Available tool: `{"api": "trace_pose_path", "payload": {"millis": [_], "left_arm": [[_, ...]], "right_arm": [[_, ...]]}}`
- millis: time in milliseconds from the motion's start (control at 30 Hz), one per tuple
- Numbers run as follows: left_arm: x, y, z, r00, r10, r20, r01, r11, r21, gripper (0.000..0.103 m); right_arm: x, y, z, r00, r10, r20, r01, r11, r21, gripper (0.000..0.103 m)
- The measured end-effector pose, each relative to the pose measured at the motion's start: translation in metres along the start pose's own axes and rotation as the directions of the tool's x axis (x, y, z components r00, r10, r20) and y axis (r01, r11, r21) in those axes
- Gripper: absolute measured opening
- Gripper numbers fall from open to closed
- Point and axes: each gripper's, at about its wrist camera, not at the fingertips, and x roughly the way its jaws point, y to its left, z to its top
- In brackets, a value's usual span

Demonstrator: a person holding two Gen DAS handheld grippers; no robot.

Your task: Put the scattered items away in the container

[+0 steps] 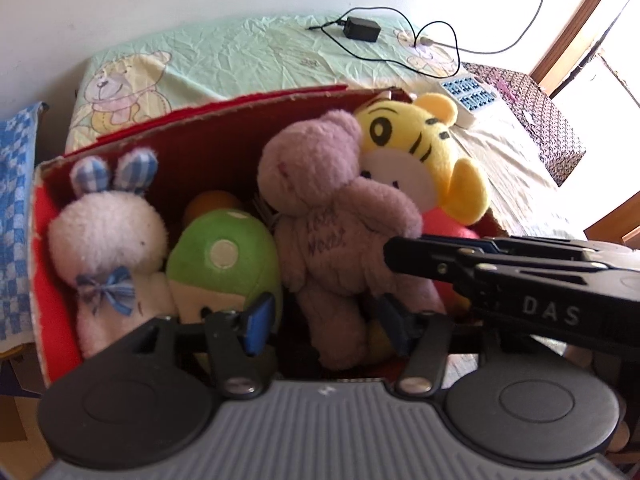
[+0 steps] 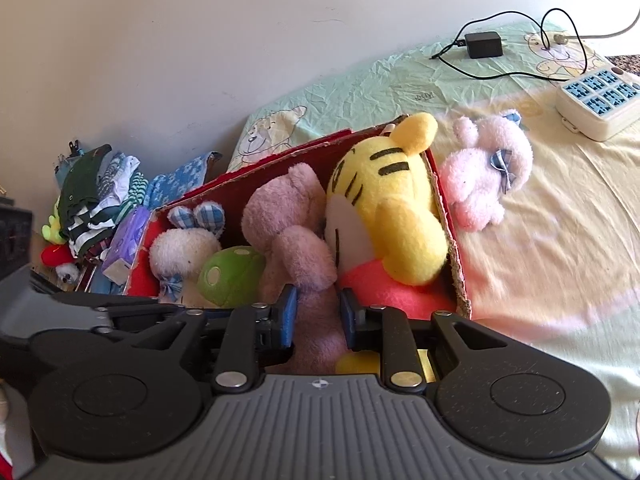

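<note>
Scattered item left: small pale-pink plush animal with a blue check bow (image 2: 486,170), lying on the yellow bedsheet (image 2: 560,248) just outside the right wall of the red cardboard box (image 2: 450,248). Judged light, soft and squashy, not slippery, nothing fragile; the rounded body should take a pinch better than a thin ear or the bow.

Box contents, left to right: white plush rabbit with blue check ears (image 1: 108,236), green plush mushroom with pale spots (image 1: 224,260), mauve plush bear (image 1: 332,236), yellow striped plush tiger (image 1: 420,152) leaning on the right wall. Box looks nearly full; remaining room seems tight.

Right gripper (image 2: 318,316): blue pads close on either side of the mauve bear's lower body, apparently pinching it.
Left gripper (image 1: 324,318): fingers spread, the bear's leg between them, pads not pressing.
</note>
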Motion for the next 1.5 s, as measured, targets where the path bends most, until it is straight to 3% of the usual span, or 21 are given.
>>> {"api": "trace_pose_path", "payload": {"millis": [633,967,1100,1200,1500], "left_arm": [[-0.002,0.007,-0.009,0.999,0.021,0.024,-0.019,0.999,-0.049,0.065],[-0.004,0.003,-0.013,0.994,0.105,0.019,-0.103,0.989,-0.104,0.067],[-0.006,0.000,-0.013,0.973,0.228,0.031,-0.224,0.968,-0.114,0.077],[-0.013,0.001,-0.011,0.977,0.209,0.044,-0.200,0.968,-0.153,0.077],[-0.017,-0.011,-0.008,0.949,0.313,0.039,-0.300,0.932,-0.203,0.077]], "right_arm": [[-0.004,-0.001,-0.003,1.000,0.016,0.000,-0.016,1.000,0.000,0.025],[-0.006,-0.005,-0.002,0.999,0.052,-0.014,-0.052,0.998,-0.035,0.025],[-0.009,-0.005,0.001,0.997,0.070,-0.016,-0.071,0.996,-0.047,0.026],[-0.012,-0.003,0.004,0.996,0.086,-0.011,-0.086,0.994,-0.069,0.026],[-0.021,0.000,0.010,0.995,0.103,0.011,-0.100,0.983,-0.156,0.026]]}}
